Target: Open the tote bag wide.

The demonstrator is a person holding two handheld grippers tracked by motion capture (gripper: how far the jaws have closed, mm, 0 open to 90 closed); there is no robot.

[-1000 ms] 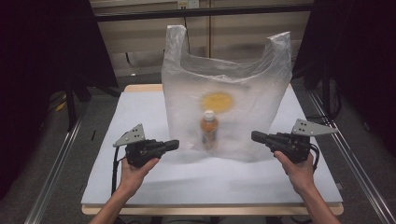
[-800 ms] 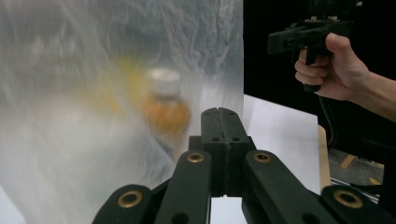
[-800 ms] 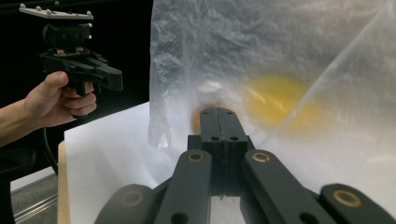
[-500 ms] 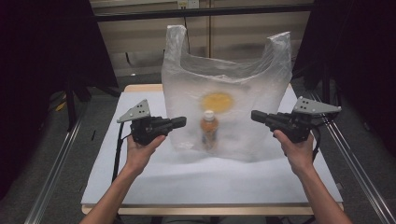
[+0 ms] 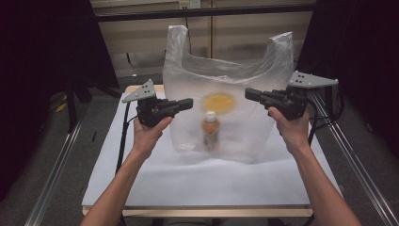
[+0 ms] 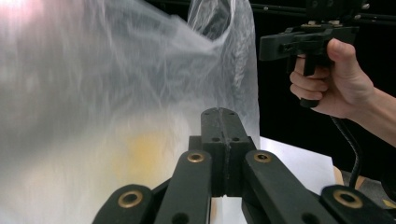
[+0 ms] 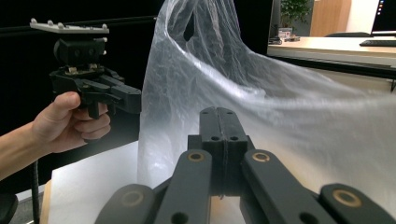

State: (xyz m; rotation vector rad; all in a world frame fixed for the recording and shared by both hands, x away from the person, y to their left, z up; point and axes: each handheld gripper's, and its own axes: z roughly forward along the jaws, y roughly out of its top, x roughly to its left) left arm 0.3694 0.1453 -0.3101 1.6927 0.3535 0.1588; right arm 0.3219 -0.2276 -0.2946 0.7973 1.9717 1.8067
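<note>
A translucent plastic bag (image 5: 235,84) stands upright on the white table (image 5: 188,181), its two handles up. Inside it stands a small bottle (image 5: 211,133) of orange drink with a white cap, and a round yellow thing (image 5: 219,100) shows through the film behind it. My left gripper (image 5: 190,102) hangs in the air at the bag's left side, jaws shut and empty. My right gripper (image 5: 247,92) hangs at the bag's right side, also shut and empty. The left gripper view has its shut jaws (image 6: 223,115) facing the bag (image 6: 116,93). The right gripper view has its shut jaws (image 7: 219,114) facing the bag (image 7: 289,116).
Metal rails run along the table's left (image 5: 56,181) and right (image 5: 355,157) sides. Dark curtains hang at both sides. A wooden edge (image 5: 211,210) borders the table's front. Bare white surface lies between the bag and that edge.
Both hands have risen and moved away from the person, up alongside the bag. Both pairs of jaws stay shut. The bag and the bottle have not moved.
</note>
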